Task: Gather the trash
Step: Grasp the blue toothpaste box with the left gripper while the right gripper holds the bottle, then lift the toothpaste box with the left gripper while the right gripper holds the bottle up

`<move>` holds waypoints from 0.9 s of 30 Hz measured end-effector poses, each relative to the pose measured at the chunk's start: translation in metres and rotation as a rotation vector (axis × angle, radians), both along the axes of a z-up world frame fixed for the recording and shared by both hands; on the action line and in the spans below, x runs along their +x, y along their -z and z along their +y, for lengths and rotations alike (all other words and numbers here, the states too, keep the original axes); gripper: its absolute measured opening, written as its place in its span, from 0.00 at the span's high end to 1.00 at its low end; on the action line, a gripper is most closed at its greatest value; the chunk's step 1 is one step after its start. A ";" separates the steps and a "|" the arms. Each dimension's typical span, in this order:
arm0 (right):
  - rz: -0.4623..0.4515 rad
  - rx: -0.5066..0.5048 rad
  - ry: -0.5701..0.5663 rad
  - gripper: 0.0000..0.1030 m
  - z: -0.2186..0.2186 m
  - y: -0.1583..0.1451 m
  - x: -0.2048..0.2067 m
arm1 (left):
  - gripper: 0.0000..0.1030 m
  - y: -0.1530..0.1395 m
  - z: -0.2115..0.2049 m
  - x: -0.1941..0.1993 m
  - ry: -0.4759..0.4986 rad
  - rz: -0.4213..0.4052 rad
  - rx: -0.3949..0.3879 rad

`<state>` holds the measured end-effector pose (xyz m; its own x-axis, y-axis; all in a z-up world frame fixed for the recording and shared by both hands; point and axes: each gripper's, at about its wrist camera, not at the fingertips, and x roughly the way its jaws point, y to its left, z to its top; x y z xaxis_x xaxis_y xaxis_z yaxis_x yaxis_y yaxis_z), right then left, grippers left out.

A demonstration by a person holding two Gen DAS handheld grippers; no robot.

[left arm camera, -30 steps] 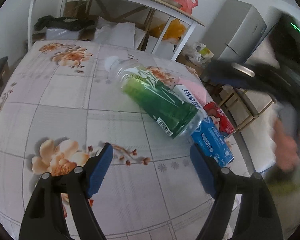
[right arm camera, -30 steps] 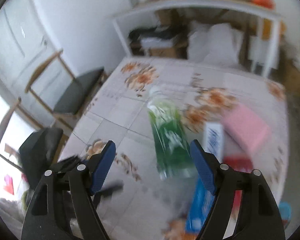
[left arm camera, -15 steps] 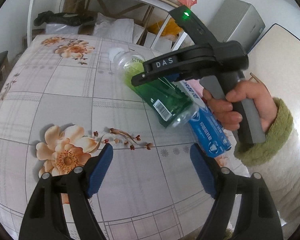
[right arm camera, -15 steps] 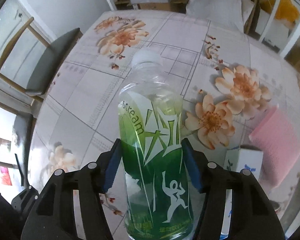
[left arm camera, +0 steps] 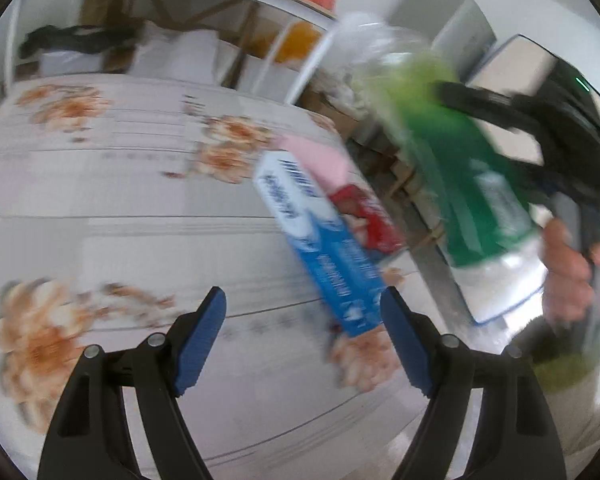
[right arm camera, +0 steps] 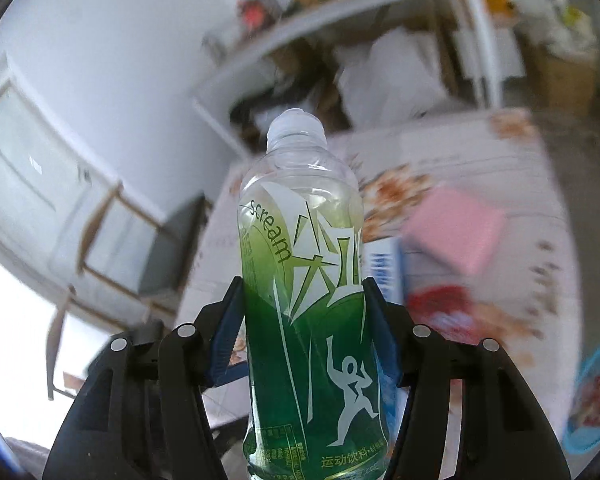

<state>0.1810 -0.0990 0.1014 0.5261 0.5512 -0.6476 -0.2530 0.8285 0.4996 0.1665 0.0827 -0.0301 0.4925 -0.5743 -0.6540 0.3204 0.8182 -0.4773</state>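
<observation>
Bottle (right arm camera: pixel 308 304), clear plastic with green label, now lifted off floral table (left arm camera: pixel 100 208), clamped in right gripper (right arm camera: pixel 304 320); left gripper (left arm camera: pixel 302 336) wide open, empty; blue box (left arm camera: pixel 324 256) next.

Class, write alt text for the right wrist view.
The right gripper clamps a green-labelled plastic bottle, cap pointing away, lifted above a floral table. A pink pad and boxes lie blurred behind.

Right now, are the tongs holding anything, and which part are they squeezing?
The right tongs grip the green drink bottle around the middle of its labelled body, cap pointing away. The left tongs are open and hold nothing.
</observation>
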 end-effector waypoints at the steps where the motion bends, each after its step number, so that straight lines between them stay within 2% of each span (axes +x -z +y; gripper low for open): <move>1: -0.007 0.014 0.029 0.47 -0.013 -0.001 -0.009 | 0.25 0.002 -0.009 0.005 0.013 0.015 -0.004; 4: -0.004 0.044 0.140 0.46 -0.059 0.008 -0.044 | 0.25 0.011 -0.035 0.021 0.045 0.063 -0.034; 7: 0.061 0.047 0.237 0.46 -0.090 0.036 -0.067 | 0.25 0.021 -0.057 0.035 0.053 0.105 -0.021; 9: 0.120 0.049 0.280 0.46 -0.105 0.061 -0.079 | 0.25 0.028 -0.071 0.041 0.053 0.103 0.025; 12: 0.171 0.083 0.309 0.46 -0.115 0.088 -0.090 | 0.25 0.037 -0.084 0.043 0.023 0.087 0.129; 16: 0.202 0.096 0.310 0.46 -0.114 0.102 -0.095 | 0.26 0.041 -0.080 0.041 -0.005 0.097 0.125; 19: 0.208 0.089 0.292 0.46 -0.113 0.102 -0.087 | 0.43 0.040 -0.068 0.039 -0.014 0.132 0.071; 21: 0.207 0.090 0.274 0.46 -0.110 0.102 -0.086 | 0.59 0.038 -0.059 0.039 -0.026 0.145 0.042; 27: 0.236 0.079 0.258 0.46 -0.102 0.114 -0.081 | 0.62 0.034 -0.040 0.036 -0.070 0.146 0.043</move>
